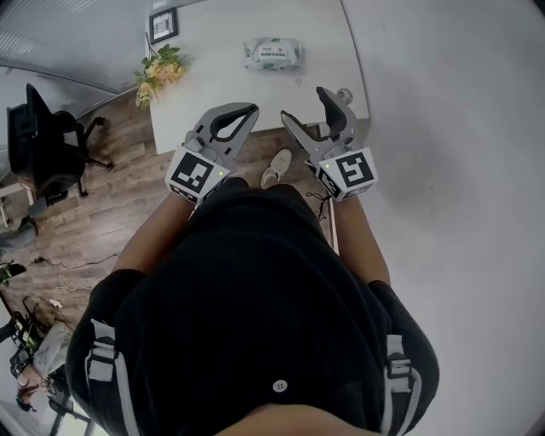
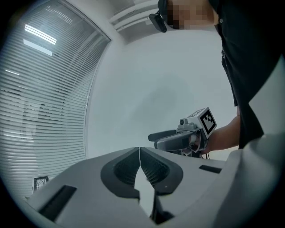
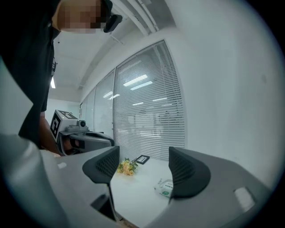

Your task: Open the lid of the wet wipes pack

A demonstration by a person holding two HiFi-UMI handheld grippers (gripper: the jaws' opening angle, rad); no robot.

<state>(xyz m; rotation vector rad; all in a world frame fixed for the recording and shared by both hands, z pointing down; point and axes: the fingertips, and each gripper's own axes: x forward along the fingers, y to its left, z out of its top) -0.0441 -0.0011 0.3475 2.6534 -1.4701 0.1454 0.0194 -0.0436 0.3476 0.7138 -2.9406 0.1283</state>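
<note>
The wet wipes pack [image 1: 273, 54], white with green print, lies flat on the white table [image 1: 213, 85], far from both grippers; its edge shows past the right jaw [image 3: 164, 187]. My left gripper [image 1: 249, 111] is shut with nothing in it, held near the table's front edge; its jaws meet tip to tip [image 2: 140, 151]. My right gripper [image 1: 308, 109] is open and empty, held beside it over the table's front edge [image 3: 144, 168]. Each gripper shows in the other's view, the right one [image 2: 178, 139] and the left one [image 3: 84, 136].
A bunch of yellow flowers [image 1: 158, 73] lies at the table's left edge, also in the right gripper view [image 3: 127, 167], with a small black picture frame [image 1: 163, 25] behind it. A black office chair [image 1: 47, 149] stands on the wood floor at left. Window blinds [image 3: 147, 116] run behind the table.
</note>
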